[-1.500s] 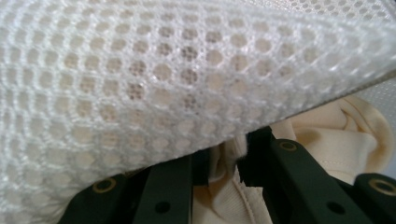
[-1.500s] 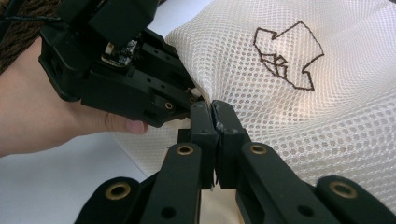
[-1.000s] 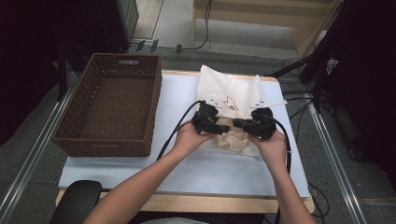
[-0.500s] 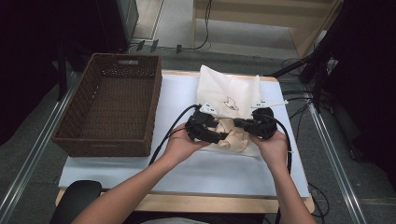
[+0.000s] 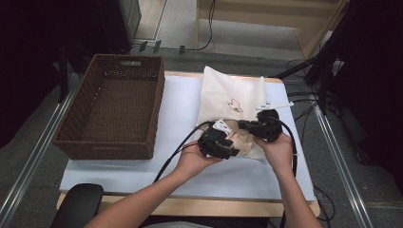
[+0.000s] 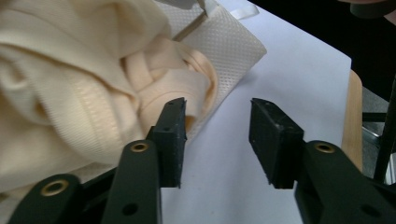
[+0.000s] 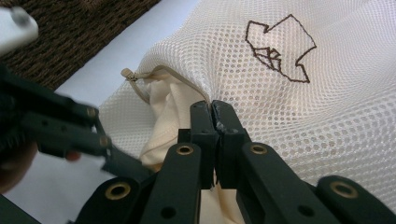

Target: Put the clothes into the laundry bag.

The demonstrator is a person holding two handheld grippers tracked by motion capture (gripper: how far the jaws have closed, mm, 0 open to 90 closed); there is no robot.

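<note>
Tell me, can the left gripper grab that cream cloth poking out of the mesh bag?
Probably yes. The left gripper has its jaws apart, just been closing, with nothing between them, and the cream cloth lies right beside one jaw. The right gripper pinches the mesh bag edge, holding the opening.

No readable text, brand, number or label appears on anything before me; the only mark is a dark outline emblem (image 7: 279,46) stitched on the white mesh bag (image 7: 327,107); it contains no letters I can read.
</note>
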